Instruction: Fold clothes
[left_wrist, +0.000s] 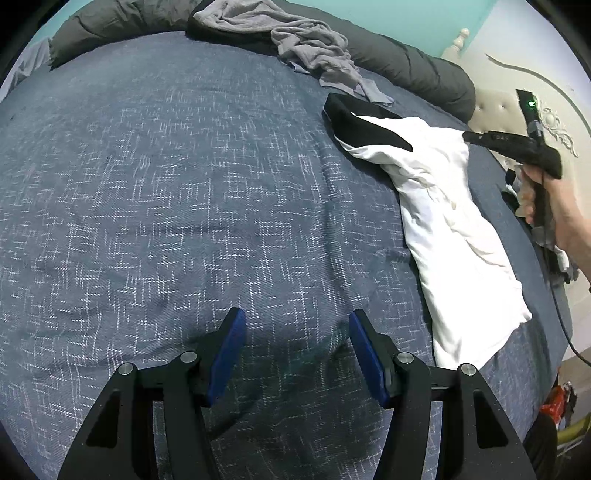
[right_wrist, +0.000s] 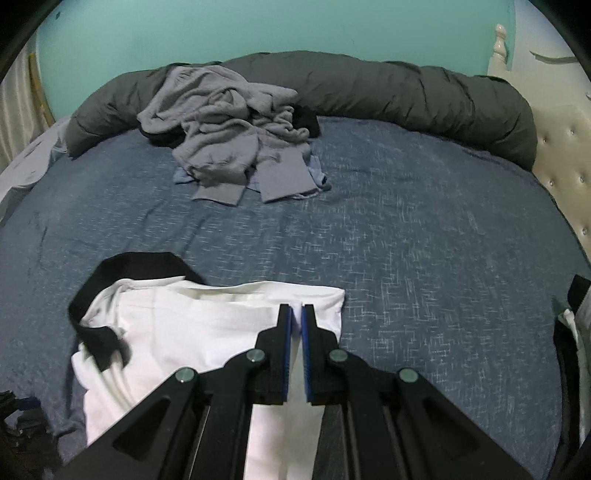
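While hanging over the bare middle of the bed (left_wrist: 184, 184), pointing down: left fingers (left_wrist: 295, 321) spread wide, nothing between them, only blue cover below.

Right fingers (right_wrist: 297, 310) shut almost tight. White cloth showing in the thin slit, so most likely pinching the far hem of the white shirt (left_wrist: 443, 221). Held by a person's hand (left_wrist: 554, 206) out past the right edge of the bed.

Where the shirt is: flat on the bed, near the right edge. Lies long, running from the near edge toward the far edge. Black sleeve (left_wrist: 365, 125) at one far corner, pointing toward the middle of the bed.

What counts for the next move: off to the right of the left fingers and well apart from them. Right hand much nearer, already on the cloth. Probably needs the left fingers to cross over to the shirt's long side before any fold. Safer to grab along that long side than at the black sleeve.

More to fold later: grey pile of clothes (left_wrist: 306, 40) at the far edge, leaning on a dark rolled blanket (right_wrist: 406, 88). Cannot tell how many clothes are in it; something black peeks out under it.

Hard to see: the shirt's near end, covered by the right gripper's own arms in the right view. Second sleeve blurred. Dark and pale bits at the right edge by the hand, too small to name. Whether the shirt is smooth underneath, not shown.
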